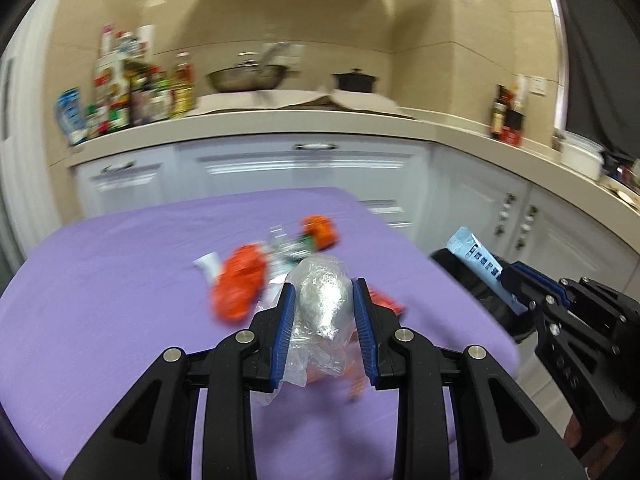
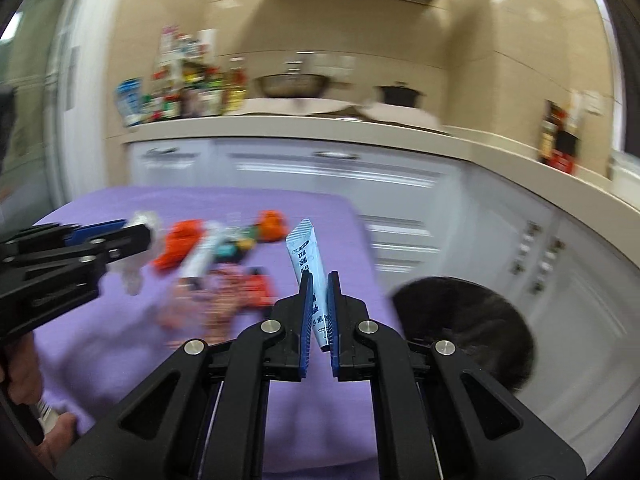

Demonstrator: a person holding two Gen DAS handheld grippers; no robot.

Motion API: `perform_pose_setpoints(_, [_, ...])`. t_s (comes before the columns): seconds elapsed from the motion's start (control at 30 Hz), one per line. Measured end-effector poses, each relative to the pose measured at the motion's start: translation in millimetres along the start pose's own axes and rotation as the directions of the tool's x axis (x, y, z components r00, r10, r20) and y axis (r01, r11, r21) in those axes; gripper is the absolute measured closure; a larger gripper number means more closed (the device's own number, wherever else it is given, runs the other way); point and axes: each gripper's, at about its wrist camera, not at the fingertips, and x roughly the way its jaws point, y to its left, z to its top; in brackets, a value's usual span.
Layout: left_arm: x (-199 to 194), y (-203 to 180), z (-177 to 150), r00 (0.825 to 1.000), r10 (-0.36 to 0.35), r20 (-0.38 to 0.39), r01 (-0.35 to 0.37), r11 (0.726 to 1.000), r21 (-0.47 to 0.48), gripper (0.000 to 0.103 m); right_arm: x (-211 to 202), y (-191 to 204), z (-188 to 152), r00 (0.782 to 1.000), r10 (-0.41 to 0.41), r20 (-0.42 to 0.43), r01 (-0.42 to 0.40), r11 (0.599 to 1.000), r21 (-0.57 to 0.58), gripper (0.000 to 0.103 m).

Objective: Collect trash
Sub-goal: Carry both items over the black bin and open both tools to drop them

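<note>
Left wrist view: the left claw clamps a crumpled clear plastic bag with a silvery wad inside, held clear above the purple-covered desk. At about two o'clock from it, the right claw pinches a pale blue sachet over the dark mouth of the black bin that stands just beside the desk's edge. Right wrist view: that claw, jaws narrowed almost together, grips the sachet by its lower end so the strip stands up, with the bin at three o'clock. More litter lies on the desk at about ten o'clock: orange wrappers, a white tube and blurred red packaging. Both pieces look lifted for carrying to the bin; the heap remains to be cleared.
</note>
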Motion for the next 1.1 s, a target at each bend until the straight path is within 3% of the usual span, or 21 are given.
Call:
perform_pose_setpoints(0.13, [23.4,-40.0,13.7,0.997,-0.081,-0.011,0.082,0.996,0.036,0.072,8.4,-57.4,-3.6,0.993,-0.118,-0.008,0.118,0.99,0.072,0.096])
perform_pose_setpoints(0.33, [68.7,-103.5,31.3,0.985,-0.167,-0.051,0.172,0.981,0.093,0.072,36.2,-127.3,-12.8,0.974,-0.221,-0.046,0.225,0.962,0.156,0.096])
perform_pose_setpoints(0.5, [102.8,-147.9,35.9,0.98,-0.183,-0.079,0.192,0.972,0.135,0.072,56.9,-163.1,-25.5,0.962,-0.258,-0.085,0.27,0.943,0.194,0.096])
perform_pose_setpoints(0.7, [142.4,-173.4,33.6,0.977,-0.174,-0.125,0.191,0.971,0.142,0.071,81.4,-189.0,-34.7,0.954,-0.27,-0.126,0.292,0.932,0.213,0.092])
perform_pose_setpoints(0.73, [147.2,-175.1,33.0,0.976,-0.173,-0.13,0.191,0.971,0.14,0.07,85.5,-193.3,-36.4,0.952,-0.274,-0.134,0.299,0.929,0.219,0.083])
perform_pose_setpoints(0.8, [154.6,-178.7,31.4,0.977,-0.158,-0.14,0.178,0.973,0.145,0.057,89.9,-195.4,-39.5,0.947,-0.29,-0.138,0.315,0.922,0.227,0.063])
perform_pose_setpoints(0.83, [157.3,-180.3,30.9,0.978,-0.152,-0.141,0.172,0.974,0.146,0.053,91.4,-196.9,-41.1,0.945,-0.296,-0.137,0.321,0.918,0.232,0.058])
perform_pose_setpoints(0.9, [159.8,-181.6,31.2,0.979,-0.146,-0.141,0.166,0.976,0.141,0.041,93.4,-198.5,-42.8,0.944,-0.298,-0.142,0.325,0.917,0.233,0.058])
perform_pose_setpoints(1.1, [156.0,-179.4,34.3,0.985,-0.126,-0.116,0.143,0.978,0.152,0.033,90.6,-193.7,-41.9,0.942,-0.305,-0.138,0.33,0.914,0.235,0.056])
